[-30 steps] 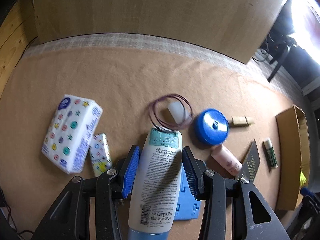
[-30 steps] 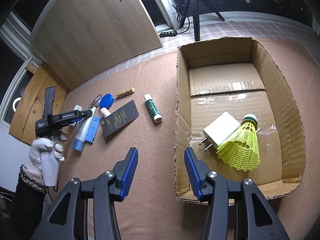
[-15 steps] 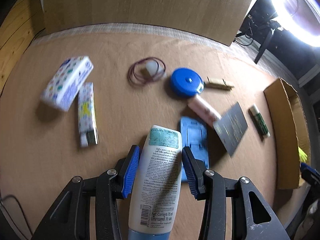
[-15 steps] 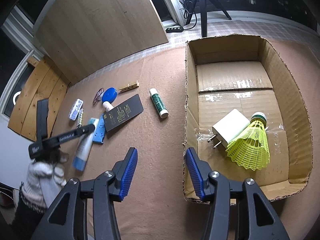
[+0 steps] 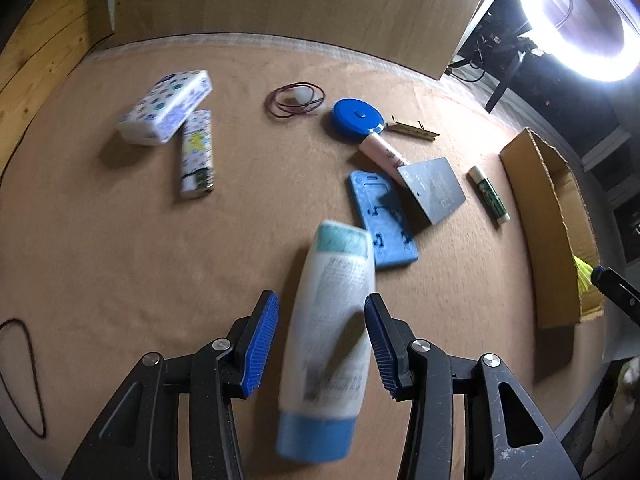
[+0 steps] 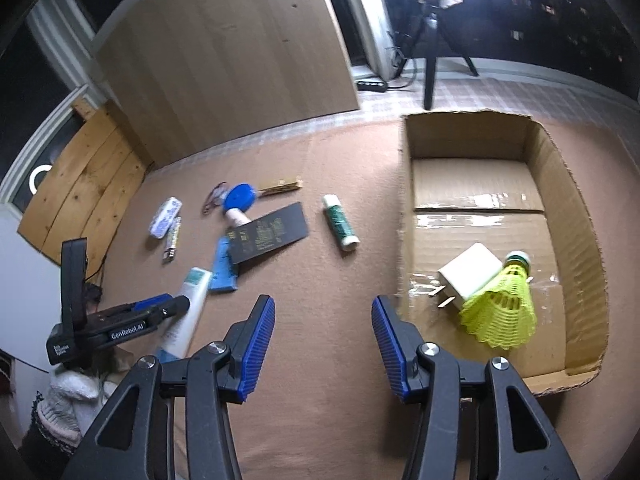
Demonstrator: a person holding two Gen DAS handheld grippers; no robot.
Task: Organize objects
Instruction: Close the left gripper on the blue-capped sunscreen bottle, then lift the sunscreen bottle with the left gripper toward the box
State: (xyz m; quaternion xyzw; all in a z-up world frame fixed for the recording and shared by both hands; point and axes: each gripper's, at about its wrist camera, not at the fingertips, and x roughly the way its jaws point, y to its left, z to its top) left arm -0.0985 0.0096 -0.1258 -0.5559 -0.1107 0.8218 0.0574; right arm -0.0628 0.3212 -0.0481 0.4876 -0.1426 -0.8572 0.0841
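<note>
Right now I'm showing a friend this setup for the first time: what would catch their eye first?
Probably the white lotion tube with a blue cap, blurred and tilted between the fingers of the left gripper, above the brown mat. Next comes the bright yellow shuttlecock resting against a white charger plug in the open cardboard box on the right. Between them lies a scatter of small items, notably a blue round tape measure.

Black gripper (image 6: pixel 323 340), blue ribbed pads (image 6: pixel 256 350), silver screws; white knit glove (image 6: pixel 66 400).
</note>
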